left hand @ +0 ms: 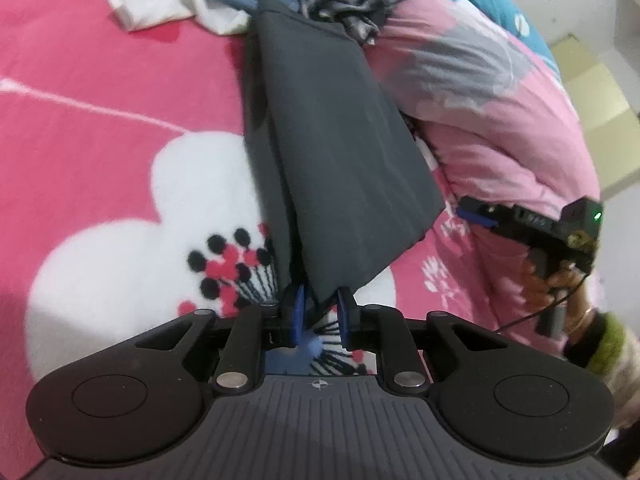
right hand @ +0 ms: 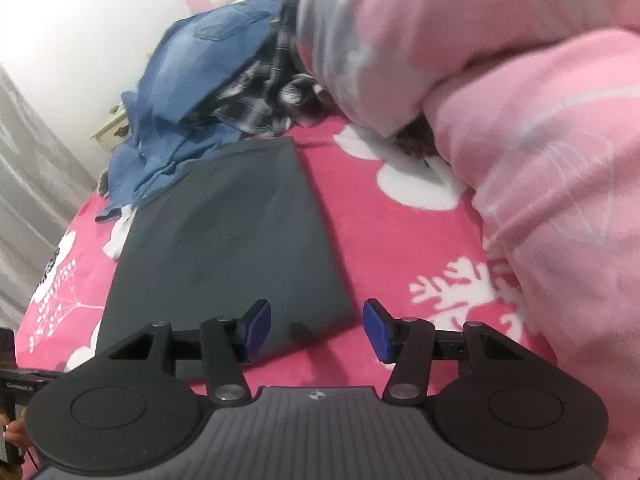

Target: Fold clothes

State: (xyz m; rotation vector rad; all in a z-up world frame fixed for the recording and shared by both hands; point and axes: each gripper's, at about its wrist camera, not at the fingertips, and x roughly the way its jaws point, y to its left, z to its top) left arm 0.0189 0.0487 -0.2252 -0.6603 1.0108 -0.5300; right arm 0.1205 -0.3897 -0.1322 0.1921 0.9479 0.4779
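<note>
Setting: I look down on a bed covered by a pink fleece blanket (left hand: 100, 92) printed with large white flowers.
Garment in work: a dark grey folded garment (right hand: 224, 240) lies flat on the blanket as a long rectangle, its near end towards me.
Left gripper (left hand: 320, 312): its blue pads (left hand: 299, 312) sit at the garment's near corner with the cloth edge between them; the corner looks lifted off the blanket. The jaws stand narrow, but I cannot tell whether the pads actually press the cloth.
Right gripper (right hand: 318, 330): the jaws stand wide apart and hold nothing. The left pad (right hand: 258, 332) hovers over the garment's near right corner, the right pad over bare blanket just beside that edge.
Right hand: in the left wrist view I see a hand (left hand: 560, 280) holding the right gripper's handle at the far right, with a green sleeve cuff (left hand: 608, 344) behind it.
Waiting pile: at the far end of the garment lie blue denim jeans (right hand: 200, 64), a black and white plaid shirt (right hand: 256, 100) and a crumpled white garment (left hand: 160, 0), all unfolded.
Bedding: a bunched pink quilt (right hand: 520, 120) with pale leaf prints rises along the right side, close beside the grey garment.
</note>
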